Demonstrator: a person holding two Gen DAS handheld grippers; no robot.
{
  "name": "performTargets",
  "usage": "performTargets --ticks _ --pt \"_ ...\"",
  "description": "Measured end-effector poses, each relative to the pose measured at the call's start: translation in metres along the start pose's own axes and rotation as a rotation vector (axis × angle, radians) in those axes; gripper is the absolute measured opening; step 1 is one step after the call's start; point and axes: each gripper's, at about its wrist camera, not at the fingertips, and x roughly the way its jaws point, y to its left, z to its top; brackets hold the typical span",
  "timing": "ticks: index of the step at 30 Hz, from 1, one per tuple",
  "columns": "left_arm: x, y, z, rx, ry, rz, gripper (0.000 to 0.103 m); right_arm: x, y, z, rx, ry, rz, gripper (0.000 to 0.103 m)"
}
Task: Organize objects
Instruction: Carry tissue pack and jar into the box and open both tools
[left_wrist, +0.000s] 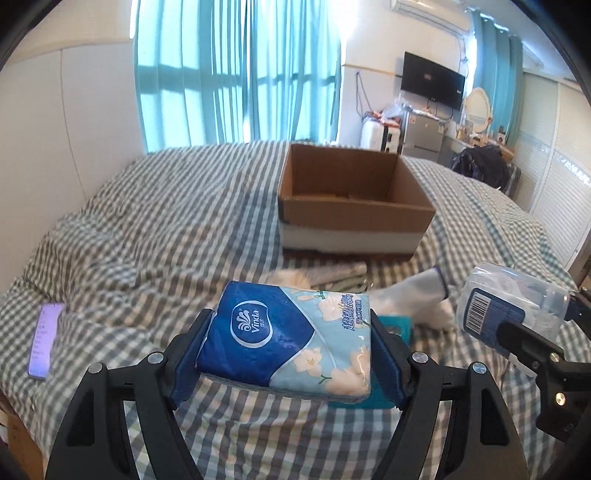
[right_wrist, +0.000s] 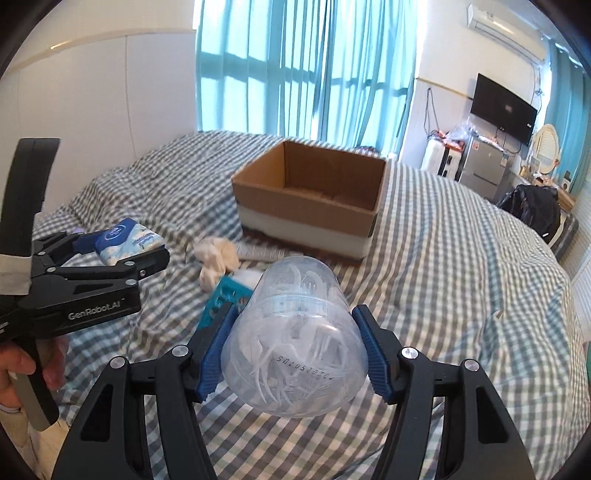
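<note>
My left gripper (left_wrist: 291, 332) is shut on a blue Vinda tissue pack (left_wrist: 288, 339) and holds it above the checked bed; it also shows in the right wrist view (right_wrist: 127, 240). My right gripper (right_wrist: 293, 332) is shut on a clear plastic jar of floss picks (right_wrist: 295, 336), also seen at the right of the left wrist view (left_wrist: 509, 306). An open cardboard box (left_wrist: 351, 195) sits on the bed ahead of both grippers (right_wrist: 314, 199); it looks empty.
On the bed between grippers and box lie a white crumpled cloth (right_wrist: 216, 258), a teal box (right_wrist: 221, 299) and a folded striped cloth (left_wrist: 332, 275). A purple strip (left_wrist: 46, 339) lies at the left. A fridge and TV stand at the far right.
</note>
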Motion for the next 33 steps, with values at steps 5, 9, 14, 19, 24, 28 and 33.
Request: performTargets --ticks 5,9,14,19,24,28,33 --pt "0.002 -0.009 0.012 0.021 -0.013 -0.013 0.079 0.003 -0.009 0.009 0.0 -0.006 -0.003 0.063" --pt "0.015 -0.017 0.034 0.04 -0.01 -0.031 0.079 0.007 -0.021 0.027 0.001 -0.023 0.005 0.063" --pt "0.03 -0.024 0.074 0.049 -0.05 -0.059 0.079 0.015 -0.037 0.067 -0.018 -0.067 0.008 0.063" --pt "0.064 -0.023 0.118 0.033 -0.063 -0.061 0.079 0.041 -0.055 0.117 -0.017 -0.098 0.033 0.063" --pt "0.104 -0.025 0.15 0.028 -0.068 -0.055 0.079 0.083 -0.074 0.159 0.009 -0.096 0.066 0.063" --pt "0.133 -0.034 0.163 0.043 -0.075 -0.021 0.079 0.124 -0.089 0.184 0.024 -0.089 0.057 0.063" --pt "0.178 -0.039 0.167 0.042 -0.027 -0.009 0.079 0.19 -0.103 0.2 0.03 -0.027 0.074 0.063"
